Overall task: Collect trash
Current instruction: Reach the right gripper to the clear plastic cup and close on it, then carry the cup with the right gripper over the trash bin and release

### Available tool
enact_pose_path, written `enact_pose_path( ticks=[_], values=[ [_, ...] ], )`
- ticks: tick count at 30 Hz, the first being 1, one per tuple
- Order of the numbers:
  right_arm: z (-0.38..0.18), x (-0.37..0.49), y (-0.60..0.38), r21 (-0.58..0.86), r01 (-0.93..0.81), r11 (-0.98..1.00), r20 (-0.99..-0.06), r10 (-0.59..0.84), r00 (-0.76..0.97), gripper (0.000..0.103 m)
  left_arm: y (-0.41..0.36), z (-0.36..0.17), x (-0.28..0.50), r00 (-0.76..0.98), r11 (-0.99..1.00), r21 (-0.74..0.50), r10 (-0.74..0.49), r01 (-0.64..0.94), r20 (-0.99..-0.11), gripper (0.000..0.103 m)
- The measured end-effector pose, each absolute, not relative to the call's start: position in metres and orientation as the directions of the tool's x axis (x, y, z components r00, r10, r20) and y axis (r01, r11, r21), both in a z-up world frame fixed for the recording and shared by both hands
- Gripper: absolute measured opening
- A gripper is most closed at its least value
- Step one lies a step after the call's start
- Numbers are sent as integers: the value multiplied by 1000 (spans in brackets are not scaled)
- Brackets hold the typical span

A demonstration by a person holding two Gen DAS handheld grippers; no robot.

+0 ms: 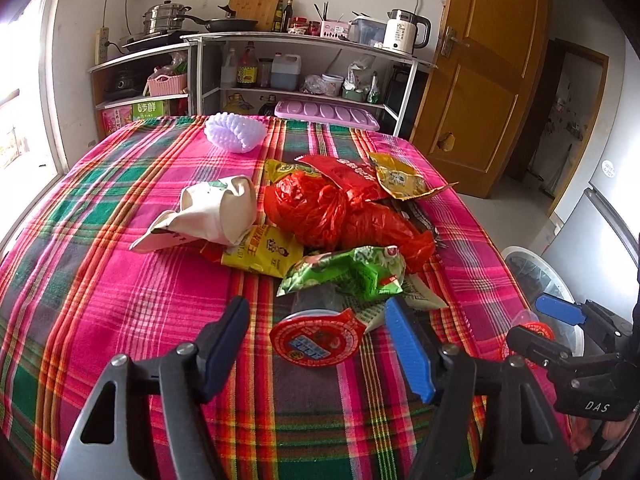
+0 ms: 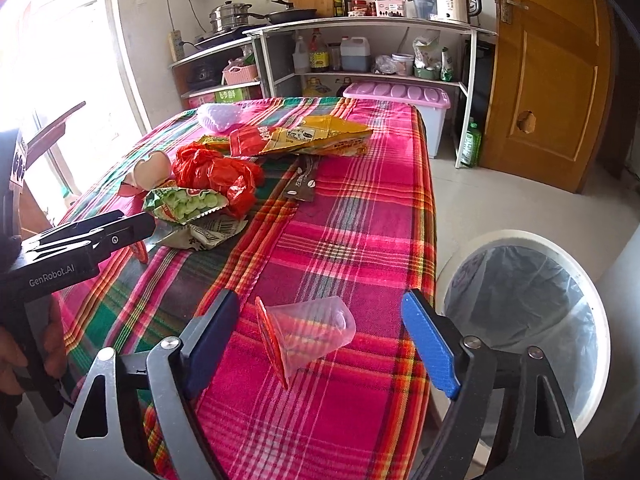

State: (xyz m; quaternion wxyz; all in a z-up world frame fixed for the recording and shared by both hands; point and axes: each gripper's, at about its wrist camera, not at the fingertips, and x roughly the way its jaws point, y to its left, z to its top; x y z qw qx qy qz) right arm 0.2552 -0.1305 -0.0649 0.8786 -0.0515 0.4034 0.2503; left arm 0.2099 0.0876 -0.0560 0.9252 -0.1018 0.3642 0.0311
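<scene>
Now both tongs stand spread, each straddling a cup: left gripper (image 1: pixel 316 344) around the sealed cup (image 1: pixel 314 338), right gripper (image 2: pixel 320 340) around the clear cup (image 2: pixel 310 332). Centre each, then squeeze gently.

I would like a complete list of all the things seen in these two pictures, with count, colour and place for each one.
crumpled plastic bag: one, red, middle of the pile
snack wrappers: several, green, yellow, red, around the bag
crushed paper cup: one, cream, left of the pile
clear plastic jelly cups with red lids: two, one between each tool's fingers
foam fruit net: one, white, far end of table
plaid tablecloth: one, pink and green, over the table
round waste bin: one, white, on the floor beside the table
kitchen shelves: grey, at the far wall
wooden door: one, brown, right
left tool: open
right tool: open
</scene>
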Motion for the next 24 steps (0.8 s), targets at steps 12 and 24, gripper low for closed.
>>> enact_pose_path(
  ticks=[12,24],
  values=[
    [-66,253,-134,141,-478,867,-750,409,520,43,90,-62,210,718,976,-170,-19,-138,-696,47],
    [-50,241,-143,167,-466,869,-724,429,540,43,87,-44,187,746,972,-196,-33,-131,-665,47]
  ],
)
